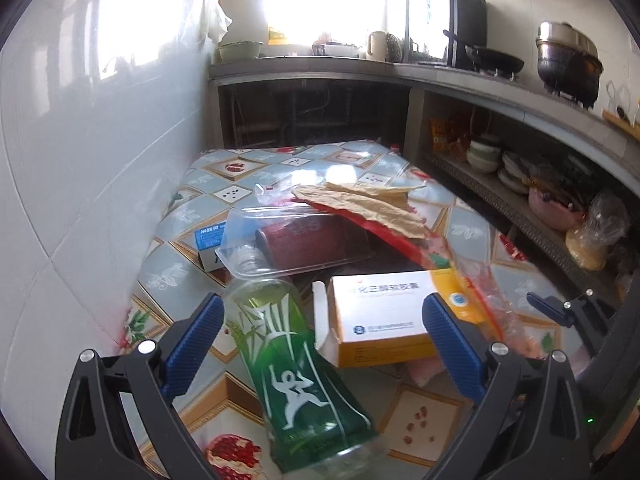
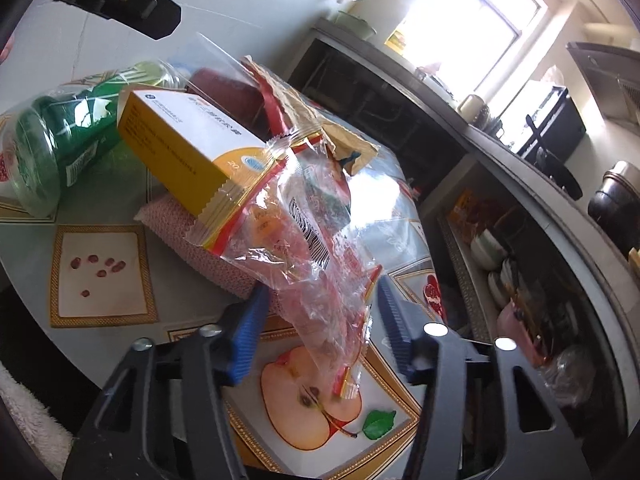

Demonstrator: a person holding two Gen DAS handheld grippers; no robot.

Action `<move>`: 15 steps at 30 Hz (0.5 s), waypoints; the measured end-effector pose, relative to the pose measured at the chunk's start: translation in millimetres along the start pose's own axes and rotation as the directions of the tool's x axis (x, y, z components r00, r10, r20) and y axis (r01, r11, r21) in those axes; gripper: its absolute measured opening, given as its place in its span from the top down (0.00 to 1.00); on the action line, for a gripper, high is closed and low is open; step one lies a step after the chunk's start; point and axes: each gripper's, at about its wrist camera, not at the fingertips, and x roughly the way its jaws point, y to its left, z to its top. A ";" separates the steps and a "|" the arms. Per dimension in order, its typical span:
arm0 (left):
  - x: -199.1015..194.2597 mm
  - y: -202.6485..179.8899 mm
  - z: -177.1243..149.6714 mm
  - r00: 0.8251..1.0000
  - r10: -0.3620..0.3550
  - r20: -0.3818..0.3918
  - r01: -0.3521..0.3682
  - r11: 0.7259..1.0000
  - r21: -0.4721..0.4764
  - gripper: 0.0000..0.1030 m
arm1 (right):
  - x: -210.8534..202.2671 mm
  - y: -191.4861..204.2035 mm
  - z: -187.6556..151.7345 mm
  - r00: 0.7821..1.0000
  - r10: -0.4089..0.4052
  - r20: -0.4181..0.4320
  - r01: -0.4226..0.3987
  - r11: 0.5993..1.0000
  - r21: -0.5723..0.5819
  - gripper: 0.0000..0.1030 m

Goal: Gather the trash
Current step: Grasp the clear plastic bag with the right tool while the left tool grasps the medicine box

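Left gripper (image 1: pixel 322 344) hanging fingers apart over green bottle (image 1: pixel 298 376) lying on table (image 1: pixel 180 216). Right gripper (image 2: pixel 320 334) gaping, straddling clear wrapper (image 2: pixel 316 248). Yellow box (image 1: pixel 380 320) beyond, then plastic tray (image 1: pixel 296 236) and brown paper (image 1: pixel 368 204).

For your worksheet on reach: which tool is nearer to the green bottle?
Left. The left tool has the green bottle lying between its open fingers. The right tool sits further off, around a clear plastic wrapper, with the bottle beyond.
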 end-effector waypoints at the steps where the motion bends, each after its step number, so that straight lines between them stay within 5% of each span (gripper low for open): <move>1: 1.5 -1.6 0.8 1.000 0.010 0.002 -0.010 1.000 0.024 0.06 | -0.7 -1.6 -0.3 1.000 -0.006 0.000 0.006 1.000 0.003 0.79; 6: 4.9 -6.0 7.8 1.000 -0.020 0.002 0.020 0.997 0.078 0.06 | -3.6 -16.7 -2.6 1.000 -0.012 0.002 0.012 0.999 0.052 0.93; 11: 4.8 -15.9 17.0 0.994 -0.110 -0.003 0.109 0.986 0.126 0.06 | -7.4 -54.3 -1.2 0.999 0.040 0.015 -0.042 0.980 0.196 0.96; 15: 6.5 -36.3 18.0 0.980 -0.194 -0.049 0.200 0.940 0.276 0.06 | -9.5 -82.5 -1.8 0.993 0.114 0.036 -0.120 0.935 0.334 0.96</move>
